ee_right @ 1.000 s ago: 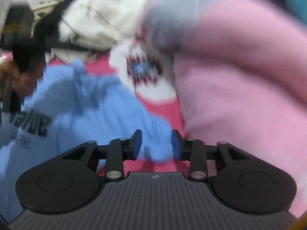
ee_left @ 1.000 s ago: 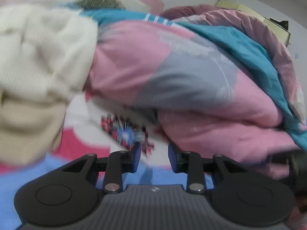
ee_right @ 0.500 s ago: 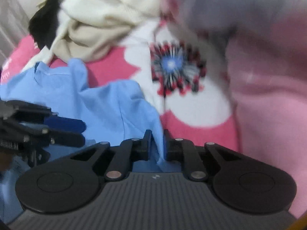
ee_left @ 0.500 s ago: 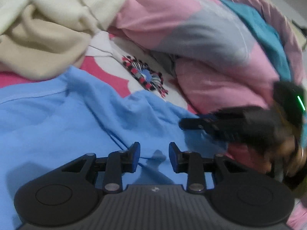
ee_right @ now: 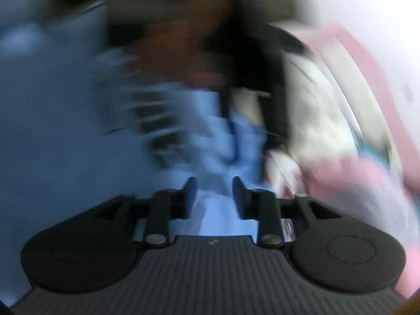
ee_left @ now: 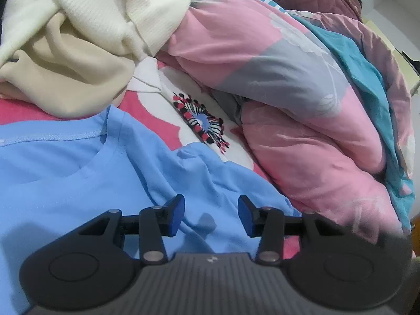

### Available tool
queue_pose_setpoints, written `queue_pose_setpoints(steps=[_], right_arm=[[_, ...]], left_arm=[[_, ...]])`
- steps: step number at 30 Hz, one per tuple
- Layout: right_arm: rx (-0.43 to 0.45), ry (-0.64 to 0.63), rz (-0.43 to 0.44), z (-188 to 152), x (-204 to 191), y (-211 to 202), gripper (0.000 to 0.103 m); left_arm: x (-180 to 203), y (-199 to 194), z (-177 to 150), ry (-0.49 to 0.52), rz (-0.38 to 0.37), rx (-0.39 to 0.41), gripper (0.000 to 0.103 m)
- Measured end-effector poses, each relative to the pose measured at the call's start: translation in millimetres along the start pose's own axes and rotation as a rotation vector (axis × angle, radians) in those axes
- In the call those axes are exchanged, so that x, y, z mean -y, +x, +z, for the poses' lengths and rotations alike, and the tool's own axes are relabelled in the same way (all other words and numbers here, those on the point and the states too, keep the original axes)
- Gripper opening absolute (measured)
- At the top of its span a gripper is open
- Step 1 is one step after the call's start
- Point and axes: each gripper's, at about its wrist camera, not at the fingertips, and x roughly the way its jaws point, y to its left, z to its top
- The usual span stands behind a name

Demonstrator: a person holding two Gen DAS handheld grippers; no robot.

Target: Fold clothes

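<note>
A light blue T-shirt (ee_left: 78, 183) lies spread on the bed, its neckline to the left and one sleeve running under my left gripper (ee_left: 211, 212). The left jaws are opening, the blue fingers stand apart, and only flat cloth lies beneath the gap. The right wrist view is heavily motion-blurred. There my right gripper (ee_right: 214, 199) hangs over blue shirt fabric (ee_right: 225, 136) with its jaws opening and nothing pinched between the pads. A blurred hand (ee_right: 178, 52) with a black tool shows above it.
A cream knit sweater (ee_left: 92, 13) and a beige garment (ee_left: 73, 73) are heaped at the upper left. A bulky pink, grey and teal quilt (ee_left: 302, 105) fills the right. Between them shows the flower-print bedsheet (ee_left: 202, 123).
The right gripper and its hand have left the left wrist view. The left jaws have widened. The right gripper closed on the blue sleeve edge, then opened, and its view has swung into blur.
</note>
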Motion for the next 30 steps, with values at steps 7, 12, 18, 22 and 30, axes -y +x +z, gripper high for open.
queue_pose_setpoints(steps=[7,12,18,22,30], right_arm=[[-0.318,0.748,0.266,-62.4,137.0,88.8,0.055],[-0.243,0.679,0.201,-42.0,117.7,62.1,0.008],[-0.002,-0.149,-0.035,7.7,-22.1,-3.2,0.011],[0.082,-0.512,-0.058,-9.0,-87.3,-18.2,0.031],[-0.005,0.306,0.291,22.3,38.6,-53.1,0.049]], left_arm=[[-7.4,-1.3,-1.5,-0.022,0.031,-0.011,0.045],[-9.4,-14.4,1.3,-0.052,0.007,0.003,0.045],[-1.8,-30.2,5.0,-0.017,-0.017,0.040,0.052],[-3.5,-17.3,-0.3,-0.015,0.038,0.016,0.051],[-25.4,-20.2,-9.9,-0.036,0.105,0.020,0.049]])
